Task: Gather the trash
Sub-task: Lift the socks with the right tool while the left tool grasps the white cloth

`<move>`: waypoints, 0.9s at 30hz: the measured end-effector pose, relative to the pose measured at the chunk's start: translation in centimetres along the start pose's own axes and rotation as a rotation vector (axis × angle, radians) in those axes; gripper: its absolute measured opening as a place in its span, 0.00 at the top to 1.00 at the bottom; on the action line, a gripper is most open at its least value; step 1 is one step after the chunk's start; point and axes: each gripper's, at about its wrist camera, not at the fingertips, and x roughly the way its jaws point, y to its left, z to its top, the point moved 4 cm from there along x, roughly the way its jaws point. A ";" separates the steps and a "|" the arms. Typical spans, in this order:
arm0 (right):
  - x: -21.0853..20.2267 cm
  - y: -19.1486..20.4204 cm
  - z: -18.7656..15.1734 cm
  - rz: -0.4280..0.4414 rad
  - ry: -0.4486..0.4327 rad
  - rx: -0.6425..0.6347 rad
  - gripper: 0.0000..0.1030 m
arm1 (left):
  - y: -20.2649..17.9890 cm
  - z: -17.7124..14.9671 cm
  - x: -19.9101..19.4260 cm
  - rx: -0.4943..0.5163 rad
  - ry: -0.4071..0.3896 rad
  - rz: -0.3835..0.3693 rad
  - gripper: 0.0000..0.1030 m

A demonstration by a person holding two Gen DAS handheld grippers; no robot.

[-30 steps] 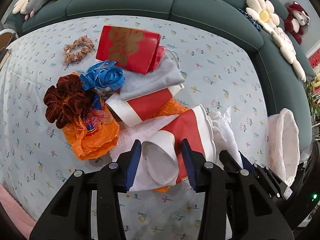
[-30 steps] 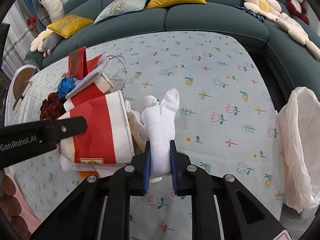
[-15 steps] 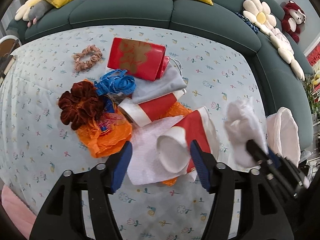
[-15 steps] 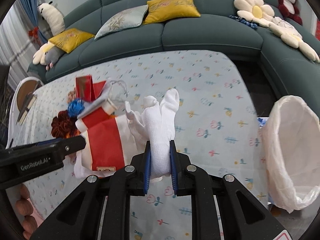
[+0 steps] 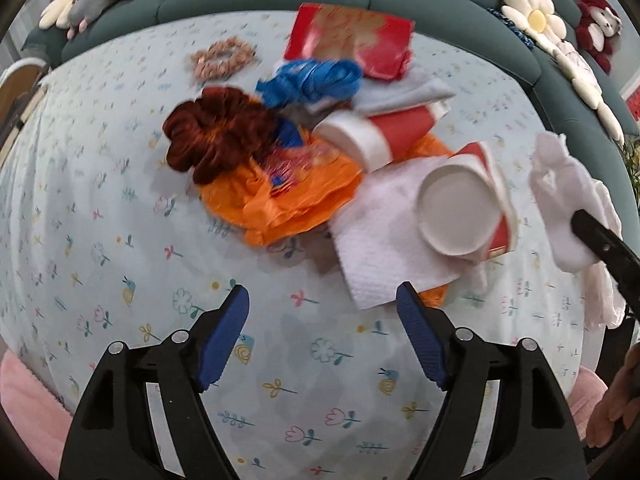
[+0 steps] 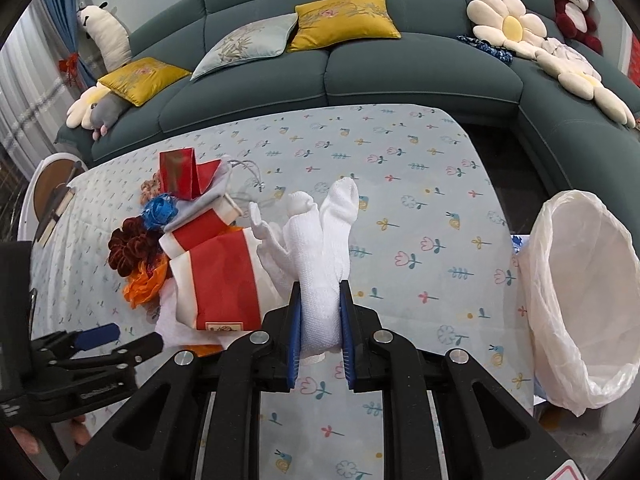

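Right tongs (image 6: pixel 320 334): you have them clamped on a wad of white tissue (image 6: pixel 320 252), held up above the table (image 6: pixel 420 208).
Left tongs (image 5: pixel 322 334): apart and empty, hovering over bare cloth just short of the pile.
Bin bag (image 6: pixel 580 304): white liner standing open off the table's right edge; no trash shows inside it.
Done: nothing visibly bagged; one piece is in your grip.
Left to do: two red-and-white paper cups (image 5: pixel 464 204), the flat paper napkin (image 5: pixel 384 248) and the orange plastic bag (image 5: pixel 280 196) lie in the pile.
Unsure: the scrunchies, blue ribbon and red envelope may not be trash.
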 end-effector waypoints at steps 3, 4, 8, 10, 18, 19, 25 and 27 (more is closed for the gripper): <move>0.1 0.5 0.1 0.004 0.002 -0.007 0.85 | -0.2 0.0 0.4 0.002 0.001 -0.021 0.30; 0.1 0.5 0.1 0.004 0.003 -0.008 0.85 | -0.5 -0.1 0.6 0.010 0.002 -0.034 0.30; 0.3 0.7 0.1 0.003 0.006 -0.008 0.85 | -1.1 -0.3 0.9 0.031 0.016 -0.080 0.30; 0.3 0.7 0.1 0.001 0.006 -0.010 0.85 | -1.1 -0.4 0.9 0.019 0.010 -0.086 0.33; 0.2 0.8 -0.1 -0.002 0.008 -0.013 0.85 | -2.4 -0.4 0.9 0.040 0.018 -0.151 0.86; 0.1 0.8 -0.1 -0.002 0.006 -0.014 0.85 | -2.4 -0.4 0.8 0.045 0.016 -0.157 0.94; -1.3 0.6 0.1 -0.006 -0.020 -0.013 0.85 | -3.4 0.3 -2.1 0.054 -0.058 -0.180 0.96; -2.2 0.4 0.5 -0.005 -0.036 -0.006 0.85 | -3.6 0.6 -3.5 0.059 -0.087 -0.190 0.96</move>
